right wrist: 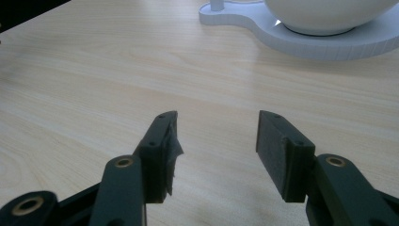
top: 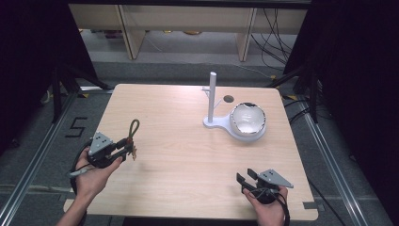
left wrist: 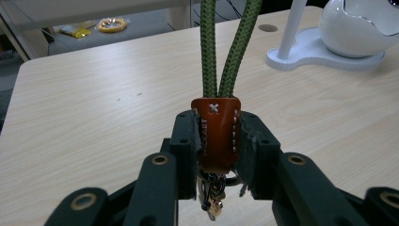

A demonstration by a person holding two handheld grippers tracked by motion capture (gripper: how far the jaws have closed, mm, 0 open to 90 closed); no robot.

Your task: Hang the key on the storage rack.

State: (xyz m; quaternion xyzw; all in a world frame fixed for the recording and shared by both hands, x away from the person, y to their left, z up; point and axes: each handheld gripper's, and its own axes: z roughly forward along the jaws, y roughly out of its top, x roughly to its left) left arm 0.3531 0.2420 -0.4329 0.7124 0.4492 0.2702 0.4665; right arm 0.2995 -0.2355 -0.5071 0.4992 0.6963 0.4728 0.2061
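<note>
Green-corded keychain [left wrist: 216, 132] is pinched in the left claw [left wrist: 217, 141]; right claw [right wrist: 217, 141] gapes near the white stand [top: 235, 123].

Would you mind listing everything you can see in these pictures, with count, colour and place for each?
Key strap: one, green cord loop with a brown leather tab and metal clip, clamped in the left gripper at the table's near left.
Stand: one, white, upright post on a flat base, far right of centre.
Bowl: one, white, sitting on the stand's base.
Table: one, light wood, with a round hole near its far edge.
Shelving: pale wood, on the floor beyond the table.
Left gripper: one, black, shut on the strap's tab.
Right gripper: one, black, jaws apart, near right.
Hands: two, at the near edge.
</note>
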